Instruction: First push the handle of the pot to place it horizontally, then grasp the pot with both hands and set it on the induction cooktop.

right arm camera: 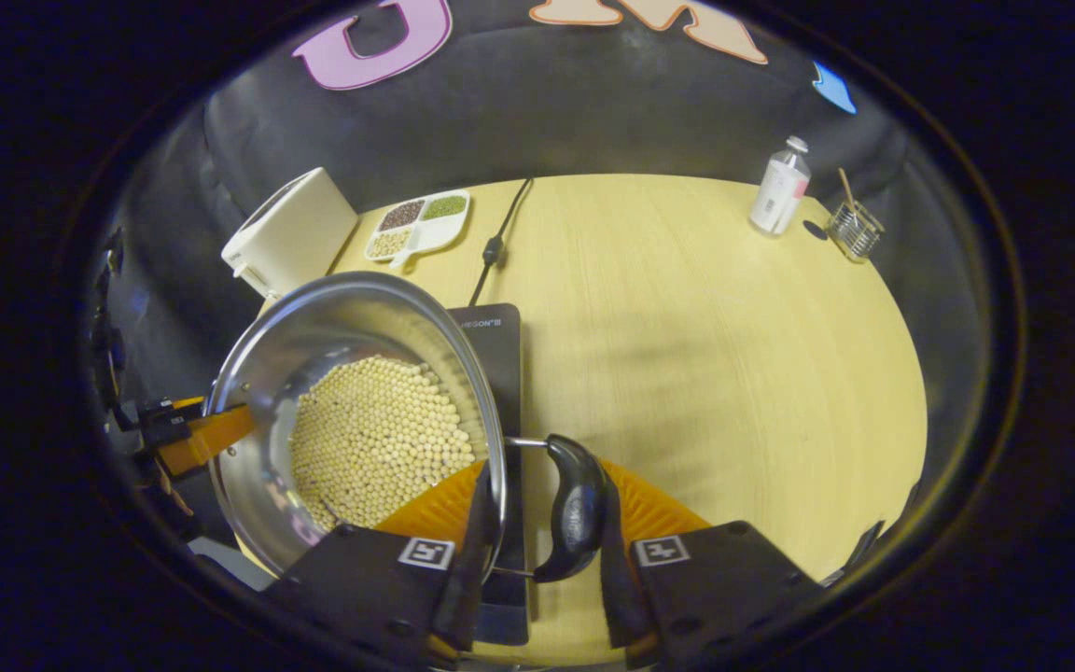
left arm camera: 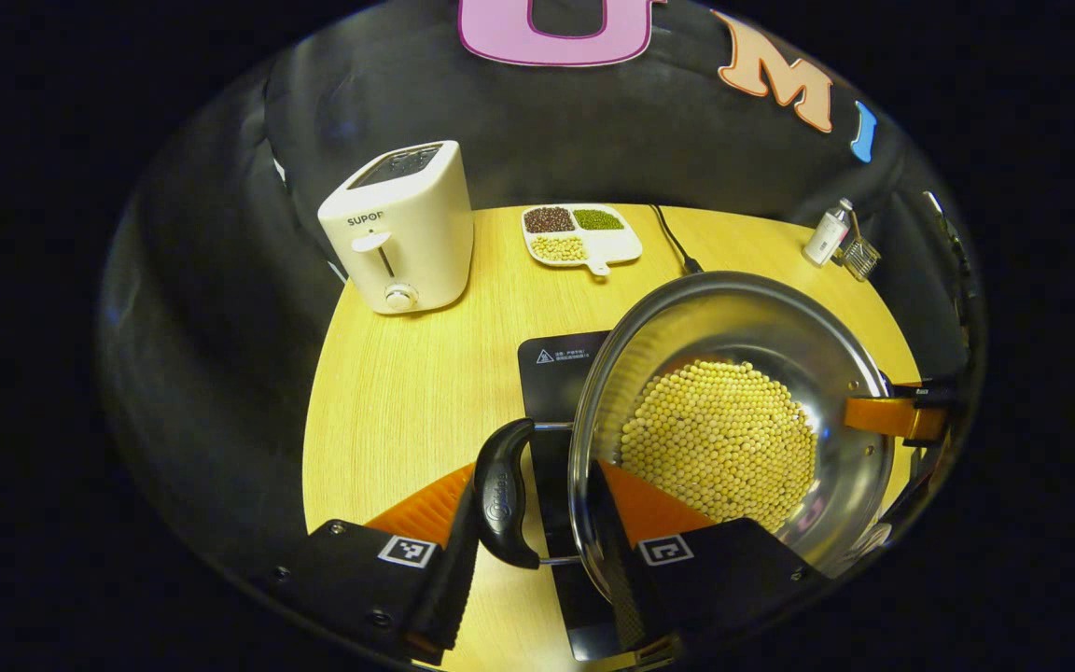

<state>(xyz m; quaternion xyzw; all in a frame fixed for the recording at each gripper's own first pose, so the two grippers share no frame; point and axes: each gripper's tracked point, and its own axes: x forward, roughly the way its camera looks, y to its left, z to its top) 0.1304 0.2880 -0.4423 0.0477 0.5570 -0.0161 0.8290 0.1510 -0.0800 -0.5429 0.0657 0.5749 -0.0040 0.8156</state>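
Steel pot (left arm camera: 733, 411) of soybeans (left arm camera: 719, 443) was held up over the black induction cooktop (left arm camera: 551, 373), tilted, not yet seated as far as I could tell. Left gripper (left arm camera: 542, 579) was closed across the pot's near side handle (left arm camera: 505, 495), one finger outside the grip, the other inside the rim. Right gripper (right arm camera: 537, 579) clamped the opposite handle (right arm camera: 575, 509) the same way. Step in hand: two-handed carry; handles already lay horizontal. Next move would call for levelling and lowering the pot squarely onto the cooktop so the beans stay in. Around: white toaster (left arm camera: 402, 229) far left, divided bean dish (left arm camera: 579, 233) behind, power cord (right arm camera: 495, 247), small bottle (right arm camera: 780, 187) and wire holder (right arm camera: 853, 229) far right on the wooden table (right arm camera: 733, 373). Nothing sat on the cooktop.
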